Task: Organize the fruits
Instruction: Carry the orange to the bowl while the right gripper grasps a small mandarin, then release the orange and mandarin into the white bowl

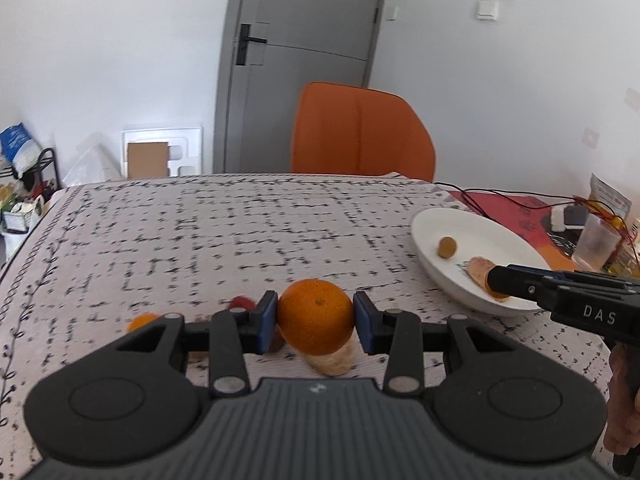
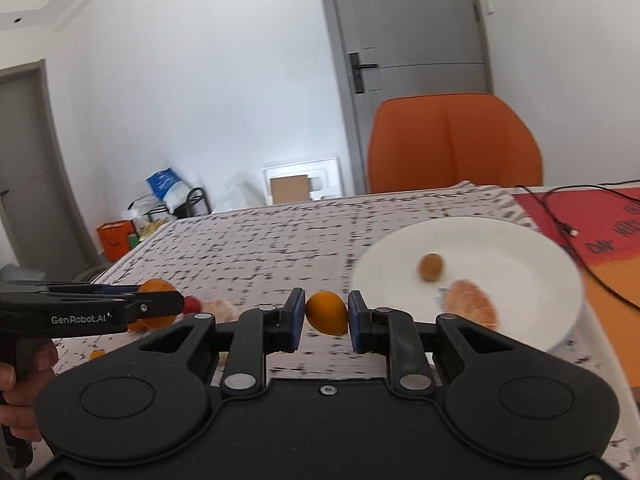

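My left gripper is shut on a large orange and holds it above the patterned tablecloth. My right gripper is shut on a small orange fruit, just left of the white plate. The plate holds a small brown fruit and a peeled citrus piece. In the left wrist view the plate is at the right, with the right gripper over its near rim. On the cloth lie a red fruit, another peeled piece and a small orange fruit.
An orange chair stands behind the table's far edge. At the far right are a red mat with black cables, a clear cup and small boxes. The person's hand holds each gripper handle.
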Demonstrator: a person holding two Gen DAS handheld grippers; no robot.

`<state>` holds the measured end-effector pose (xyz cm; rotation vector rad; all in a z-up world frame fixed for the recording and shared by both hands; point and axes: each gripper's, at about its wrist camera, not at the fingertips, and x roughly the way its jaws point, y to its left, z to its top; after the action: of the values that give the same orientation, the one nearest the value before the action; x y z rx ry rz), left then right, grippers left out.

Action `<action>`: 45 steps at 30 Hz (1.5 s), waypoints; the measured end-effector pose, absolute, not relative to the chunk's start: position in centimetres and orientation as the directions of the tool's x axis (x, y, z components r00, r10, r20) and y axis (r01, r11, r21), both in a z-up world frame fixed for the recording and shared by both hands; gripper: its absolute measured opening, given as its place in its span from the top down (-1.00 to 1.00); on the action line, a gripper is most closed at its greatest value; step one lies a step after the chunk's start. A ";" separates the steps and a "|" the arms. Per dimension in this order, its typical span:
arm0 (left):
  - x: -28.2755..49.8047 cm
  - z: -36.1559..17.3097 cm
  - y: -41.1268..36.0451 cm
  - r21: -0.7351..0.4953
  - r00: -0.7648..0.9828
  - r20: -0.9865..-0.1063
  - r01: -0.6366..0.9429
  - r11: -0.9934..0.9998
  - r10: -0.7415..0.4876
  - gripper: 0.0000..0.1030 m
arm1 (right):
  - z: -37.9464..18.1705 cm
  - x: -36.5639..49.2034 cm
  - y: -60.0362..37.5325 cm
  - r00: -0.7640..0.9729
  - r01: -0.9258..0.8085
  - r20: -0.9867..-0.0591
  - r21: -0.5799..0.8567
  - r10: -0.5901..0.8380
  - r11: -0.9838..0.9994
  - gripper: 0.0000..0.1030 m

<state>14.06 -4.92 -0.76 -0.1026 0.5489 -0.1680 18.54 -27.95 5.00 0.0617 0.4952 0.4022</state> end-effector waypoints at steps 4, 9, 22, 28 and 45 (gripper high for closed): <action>14.8 -0.6 -6.7 -0.126 0.837 -0.507 0.166 0.978 -0.207 0.24 | 4.8 18.5 -29.8 0.819 -0.326 -0.445 0.158 0.362 0.932 0.59; 15.7 -0.6 -8.9 -0.099 0.828 -0.512 0.208 0.973 -0.229 0.24 | 4.7 18.6 -32.0 0.840 -0.280 -0.433 0.169 0.327 0.945 0.59; 18.0 -0.2 -13.9 -0.048 0.819 -0.511 0.276 0.960 -0.261 0.23 | 4.1 19.8 -36.5 0.865 -0.211 -0.415 0.209 0.282 0.955 0.58; 18.8 -0.4 -15.8 -0.033 0.814 -0.516 0.294 0.955 -0.268 0.23 | 3.6 20.5 -37.8 0.867 -0.194 -0.417 0.224 0.274 0.955 0.58; 20.8 -0.5 -18.7 -0.025 0.803 -0.510 0.343 0.939 -0.307 0.20 | 3.1 20.1 -39.0 0.868 -0.150 -0.425 0.269 0.256 0.952 0.30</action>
<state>20.76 -18.66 -0.55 0.0694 0.5346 -0.3482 20.06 -39.04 3.08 0.2316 0.4744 0.2144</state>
